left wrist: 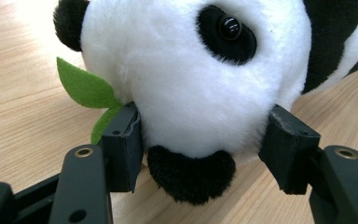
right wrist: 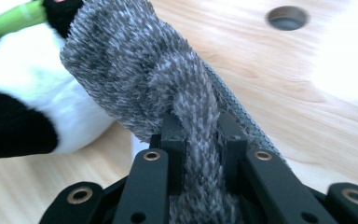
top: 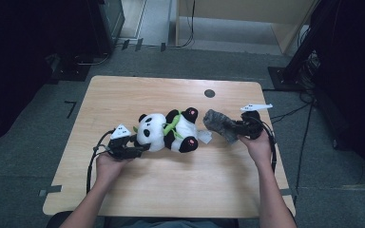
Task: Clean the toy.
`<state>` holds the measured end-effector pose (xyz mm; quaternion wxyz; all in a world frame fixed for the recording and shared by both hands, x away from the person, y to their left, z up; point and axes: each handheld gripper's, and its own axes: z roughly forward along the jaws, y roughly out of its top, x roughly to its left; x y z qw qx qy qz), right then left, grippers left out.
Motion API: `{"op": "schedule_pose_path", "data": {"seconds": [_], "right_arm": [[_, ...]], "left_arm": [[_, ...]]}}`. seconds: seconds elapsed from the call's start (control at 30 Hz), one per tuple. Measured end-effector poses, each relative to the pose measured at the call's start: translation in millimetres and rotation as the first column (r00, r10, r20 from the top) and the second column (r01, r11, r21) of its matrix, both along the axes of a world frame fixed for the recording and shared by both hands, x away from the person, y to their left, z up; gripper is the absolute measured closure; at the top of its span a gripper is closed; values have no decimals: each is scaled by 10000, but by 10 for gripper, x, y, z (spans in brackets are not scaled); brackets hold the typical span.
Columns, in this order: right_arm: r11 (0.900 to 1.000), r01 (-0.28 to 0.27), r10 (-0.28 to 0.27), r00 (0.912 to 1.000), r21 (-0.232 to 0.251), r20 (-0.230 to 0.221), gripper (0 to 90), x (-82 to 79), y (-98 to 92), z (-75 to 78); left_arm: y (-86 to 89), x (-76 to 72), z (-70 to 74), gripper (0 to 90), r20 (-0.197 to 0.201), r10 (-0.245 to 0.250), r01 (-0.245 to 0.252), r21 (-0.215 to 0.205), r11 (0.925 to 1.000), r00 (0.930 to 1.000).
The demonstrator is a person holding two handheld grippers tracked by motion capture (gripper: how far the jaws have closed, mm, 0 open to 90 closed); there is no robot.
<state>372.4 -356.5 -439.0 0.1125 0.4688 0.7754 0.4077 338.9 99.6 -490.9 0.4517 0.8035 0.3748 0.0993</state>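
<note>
Panda (top: 167, 132) lying on table (top: 171, 190), centre. Left gripper (left wrist: 200, 140) clamps panda's head, pads pressing both sides. Right gripper (right wrist: 204, 140) closed on grey cloth (right wrist: 140, 70), held just beside panda's feet.

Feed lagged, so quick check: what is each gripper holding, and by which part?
Right gripper: grey fuzzy cloth, pinched at a bunched fold. Left gripper: fingers flank the panda's head; a firm hold can't be told.
</note>
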Motion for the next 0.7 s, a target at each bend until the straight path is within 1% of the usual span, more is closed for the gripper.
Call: {"op": "schedule_pose_path", "data": {"seconds": [0.17,0.3,0.37,0.4,0.43,0.57,0.7], "right_arm": [[9976,696,-697,9975,48,130,777,14,-153,3],[9924,1231,-1231,9922,-27,217,776,39,-250,-17],[9895,1446,-1446,9894,-1,166,776,59,-283,-45],[9885,1513,-1513,9884,-3,141,776,71,-291,-67],[9879,1553,-1553,9879,-2,22,776,82,-291,-90],[9864,1584,-1590,9872,-427,-106,766,130,-267,-201],[9844,1668,-1683,9855,-565,-230,748,187,-267,-324]], "left_arm": [[1,4,2,371,5,-24,24,27,10000,10000],[1,6,3,370,15,-39,39,36,10000,10000],[3,8,1,369,20,-41,41,29,10000,10000],[3,9,0,368,29,-43,43,34,10000,10000],[3,9,0,368,29,-43,43,32,10000,10000],[4,9,-1,365,28,-49,49,26,10000,10000],[6,12,-4,360,33,-66,66,9,10000,10000]]}}
